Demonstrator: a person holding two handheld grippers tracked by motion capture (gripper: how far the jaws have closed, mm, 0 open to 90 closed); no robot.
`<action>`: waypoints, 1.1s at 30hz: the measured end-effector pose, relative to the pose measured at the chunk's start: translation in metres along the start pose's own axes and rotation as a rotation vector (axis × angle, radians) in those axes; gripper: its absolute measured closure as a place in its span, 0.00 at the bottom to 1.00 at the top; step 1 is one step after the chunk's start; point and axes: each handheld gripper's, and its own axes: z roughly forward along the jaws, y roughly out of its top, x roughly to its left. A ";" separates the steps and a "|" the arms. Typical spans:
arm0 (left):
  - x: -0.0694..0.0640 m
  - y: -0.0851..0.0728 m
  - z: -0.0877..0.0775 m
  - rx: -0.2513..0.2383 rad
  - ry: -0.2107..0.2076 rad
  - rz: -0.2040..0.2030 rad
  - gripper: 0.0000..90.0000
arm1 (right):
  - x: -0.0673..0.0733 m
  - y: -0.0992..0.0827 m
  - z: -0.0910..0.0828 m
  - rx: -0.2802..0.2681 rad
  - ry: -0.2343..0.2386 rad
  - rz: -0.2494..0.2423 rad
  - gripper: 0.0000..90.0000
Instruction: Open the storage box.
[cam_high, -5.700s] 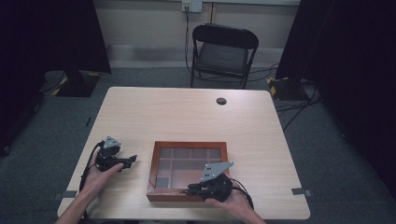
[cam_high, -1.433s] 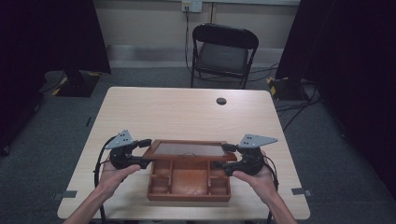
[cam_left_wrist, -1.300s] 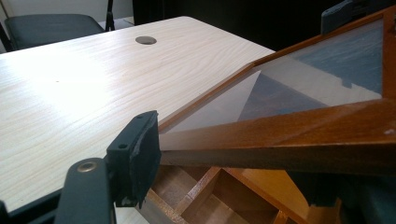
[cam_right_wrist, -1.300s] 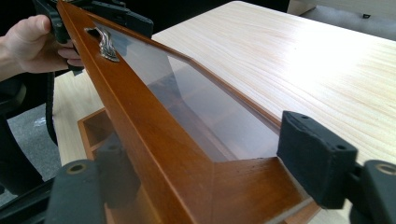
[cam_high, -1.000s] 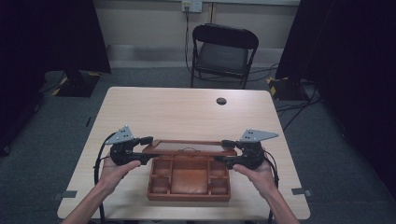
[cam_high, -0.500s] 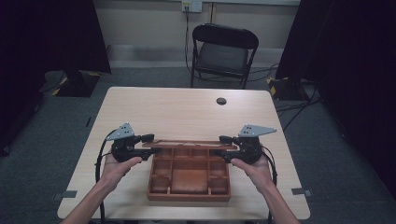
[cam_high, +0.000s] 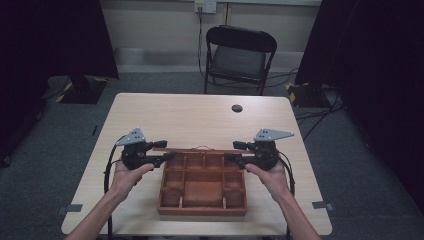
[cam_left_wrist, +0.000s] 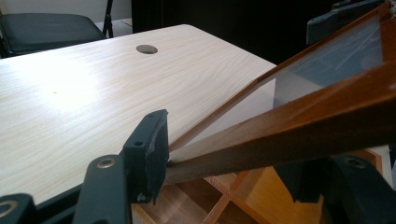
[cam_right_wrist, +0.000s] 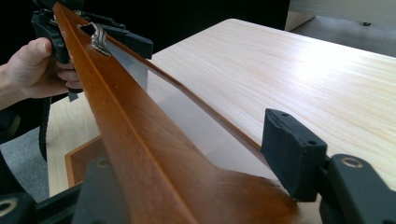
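**Lid raised between two tongs**

The box (cam_high: 202, 187) sits at the near middle of the bench (cam_high: 200, 115), a shallow brown wooden tray split into compartments by thin dividers. Its lid (cam_high: 200, 150), a wooden frame around a clear pane, stands raised over the far edge of the box, seen nearly edge-on from the high view. A small metal handle (cam_right_wrist: 98, 37) sits on the frame's front rail.

The left tongs (cam_high: 162, 150) hold the lid's left end: in the left gripper view the frame rail (cam_left_wrist: 289, 135) runs between the two black jaws, with the left pad (cam_left_wrist: 152, 149) pressed against its edge. The jaws have just been closing a little, with the frame between them. The right tongs (cam_high: 235, 151) are at the lid's right end; in the right gripper view the rail lies between the jaws, against the left one, while the right pad (cam_right_wrist: 292, 156) stands off the frame with a gap showing. These jaws too have just been closing, with the frame between them. A hand grips each tool, forearms coming in from the near edge.

The bench is pale wood grain with one round cable hole (cam_high: 236, 108) near its far edge. Beyond it stands one black folding chair (cam_high: 237, 57) on grey carpet, before a light wall with an outlet (cam_high: 205, 6); dark curtains hang on both sides.

One box, one lid, two tongs, one chair.
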 end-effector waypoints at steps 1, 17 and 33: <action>0.001 0.000 0.001 -0.001 0.000 -0.003 0.44 | 0.000 0.001 0.000 0.001 -0.002 -0.001 0.45; 0.009 0.008 0.007 -0.010 0.017 -0.014 0.47 | -0.014 0.005 0.008 -0.020 -0.022 0.024 0.46; 0.023 0.007 0.016 -0.001 0.015 -0.048 0.48 | -0.030 0.003 0.014 -0.028 -0.033 0.061 0.45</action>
